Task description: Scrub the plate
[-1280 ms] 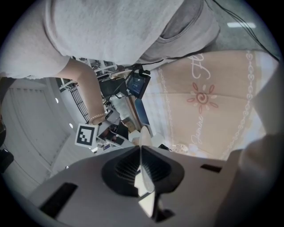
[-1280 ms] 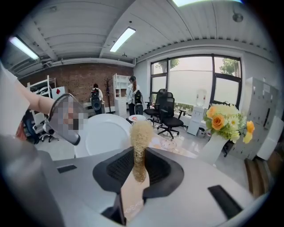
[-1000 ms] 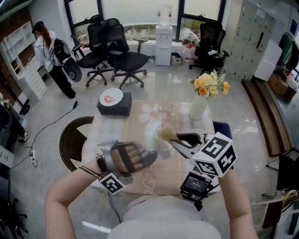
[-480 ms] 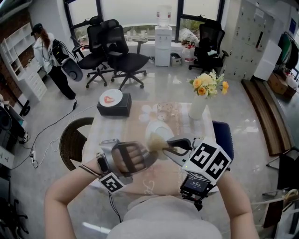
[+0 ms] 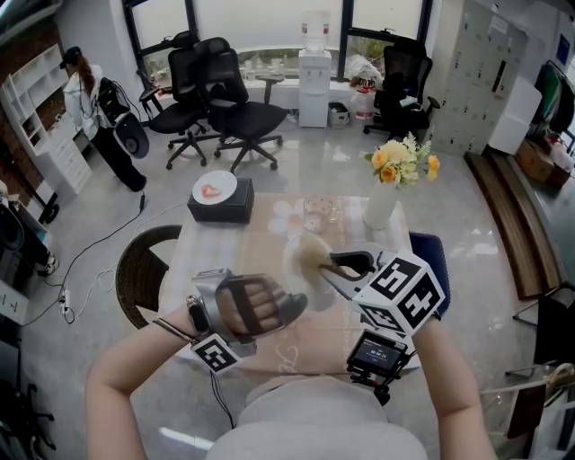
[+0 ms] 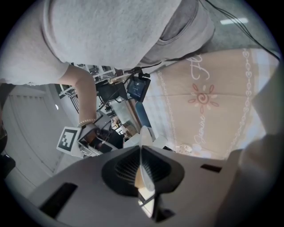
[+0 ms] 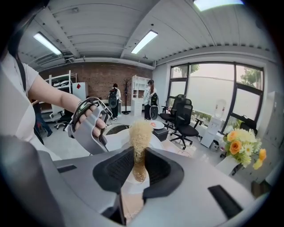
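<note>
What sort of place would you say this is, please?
Most likely an office: black swivel chairs and a water dispenser stand by the windows, with white shelving at the left.

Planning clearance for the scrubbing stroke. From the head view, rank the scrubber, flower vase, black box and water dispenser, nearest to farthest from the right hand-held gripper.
1. The scrubber, clamped in the right hand-held gripper itself.
2. The flower vase, ahead and to the right on the table.
3. The black box, by the table's far left corner.
4. The water dispenser, at the room's back.
</note>
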Demonstrator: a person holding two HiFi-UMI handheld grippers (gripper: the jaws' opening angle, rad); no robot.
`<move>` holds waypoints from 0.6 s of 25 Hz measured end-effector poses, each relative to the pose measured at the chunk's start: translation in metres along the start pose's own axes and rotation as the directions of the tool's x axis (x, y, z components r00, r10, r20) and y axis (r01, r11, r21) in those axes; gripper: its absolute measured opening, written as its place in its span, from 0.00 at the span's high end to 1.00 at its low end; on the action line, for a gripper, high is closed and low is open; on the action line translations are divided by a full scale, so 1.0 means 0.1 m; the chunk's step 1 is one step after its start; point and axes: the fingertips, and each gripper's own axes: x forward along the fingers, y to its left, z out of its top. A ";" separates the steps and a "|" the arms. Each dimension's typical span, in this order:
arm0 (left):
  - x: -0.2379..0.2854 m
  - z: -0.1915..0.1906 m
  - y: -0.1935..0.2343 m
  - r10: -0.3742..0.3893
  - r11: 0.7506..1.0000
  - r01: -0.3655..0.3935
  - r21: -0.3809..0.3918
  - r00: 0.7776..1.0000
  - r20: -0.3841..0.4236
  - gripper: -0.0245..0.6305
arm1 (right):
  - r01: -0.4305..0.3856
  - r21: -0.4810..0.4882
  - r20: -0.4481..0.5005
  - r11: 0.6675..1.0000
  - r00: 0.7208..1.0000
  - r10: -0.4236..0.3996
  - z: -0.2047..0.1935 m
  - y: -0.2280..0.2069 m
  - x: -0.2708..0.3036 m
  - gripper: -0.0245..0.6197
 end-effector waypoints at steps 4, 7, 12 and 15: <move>-0.02 0.00 0.01 0.012 1.000 -0.012 0.011 1.000 -0.004 0.93 | 0.033 0.022 -0.003 0.999 0.999 -0.033 -0.04 -0.11 -0.01 0.84; -0.02 -0.01 0.01 0.017 1.000 -0.017 0.009 1.000 -0.012 0.93 | 0.064 0.038 -0.016 0.997 0.998 -0.063 -0.12 -0.22 -0.01 0.84; -0.02 -0.03 0.02 0.014 1.000 -0.013 0.011 1.000 -0.020 0.93 | 0.105 0.081 -0.050 0.991 0.994 -0.101 -0.28 -0.40 -0.01 0.84; -0.02 -0.04 -0.01 0.008 1.000 -0.007 0.012 1.000 -0.026 0.93 | 0.128 0.116 -0.073 0.985 0.990 -0.120 -0.42 -0.50 0.01 0.84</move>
